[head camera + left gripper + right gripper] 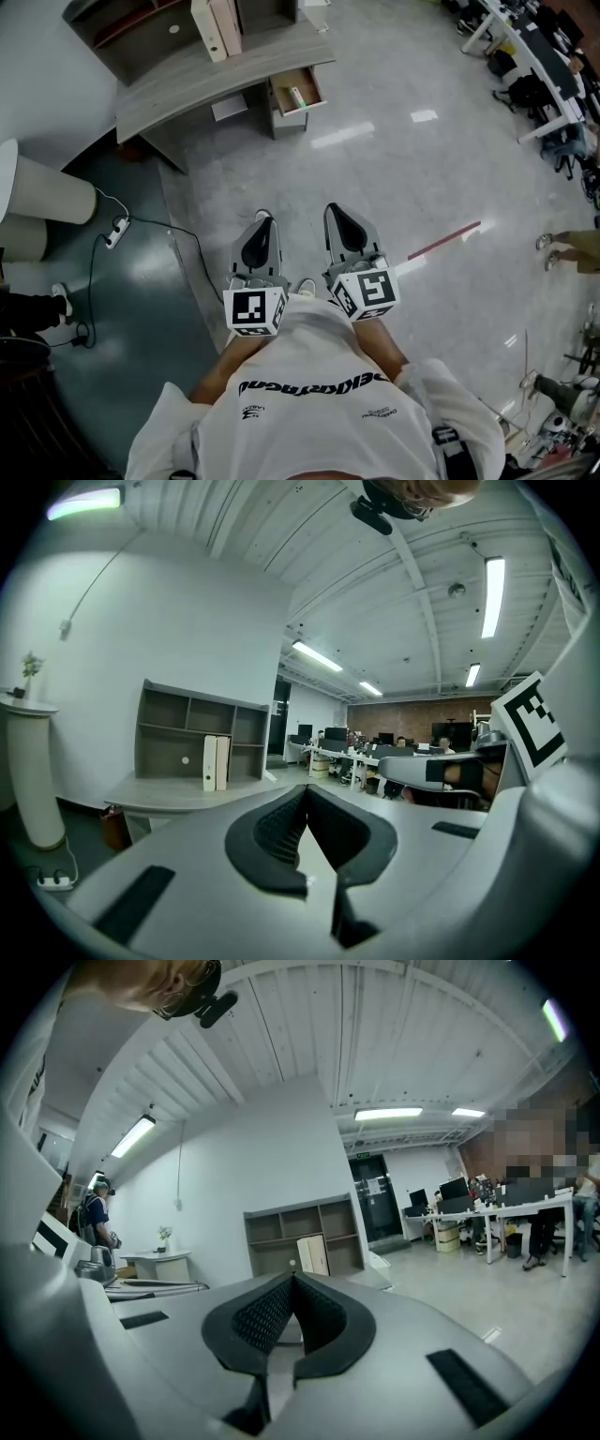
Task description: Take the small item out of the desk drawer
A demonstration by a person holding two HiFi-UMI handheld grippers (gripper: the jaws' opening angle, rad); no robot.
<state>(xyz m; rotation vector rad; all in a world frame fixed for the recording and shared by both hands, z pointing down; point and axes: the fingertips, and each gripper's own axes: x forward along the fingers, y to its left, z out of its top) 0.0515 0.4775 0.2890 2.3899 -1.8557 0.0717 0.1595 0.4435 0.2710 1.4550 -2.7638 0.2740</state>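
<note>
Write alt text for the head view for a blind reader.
Looking down, a person in a white shirt holds a left gripper and a right gripper side by side, jaws together and empty. Ahead, a grey desk has its drawer open with a small item inside.

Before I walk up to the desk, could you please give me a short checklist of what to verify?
1. Open drawer: ok.
2. Visible item in drawer: ok; what it is, cannot tell.
3. Empty left gripper: ok, jaws together.
4. Empty right gripper: ok, jaws together.
5. Jaws apart for a grasp: not ok.
6. Reach to desk: not ok, bare floor lies between.
</note>
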